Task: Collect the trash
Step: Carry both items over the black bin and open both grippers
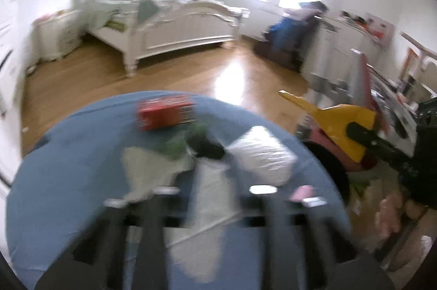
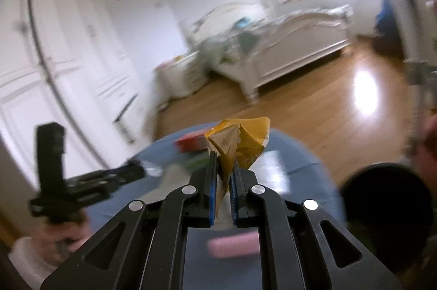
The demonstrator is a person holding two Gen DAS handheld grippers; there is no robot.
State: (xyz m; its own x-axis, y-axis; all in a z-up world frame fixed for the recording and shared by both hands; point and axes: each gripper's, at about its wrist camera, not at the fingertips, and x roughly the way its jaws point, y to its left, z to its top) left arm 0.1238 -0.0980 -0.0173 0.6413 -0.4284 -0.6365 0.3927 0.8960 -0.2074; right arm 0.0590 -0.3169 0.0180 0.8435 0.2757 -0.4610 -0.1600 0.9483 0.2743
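Yellow wrapper, blue tablecloth, red box

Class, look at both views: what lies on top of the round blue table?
On the blue table: a red box, white papers, a clear plastic bag, something green. The grippers hide its near edge.

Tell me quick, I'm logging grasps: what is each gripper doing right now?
Left gripper: jaws spread open, empty, above the blue round table.
Right gripper: jaws shut on a crumpled yellow wrapper.
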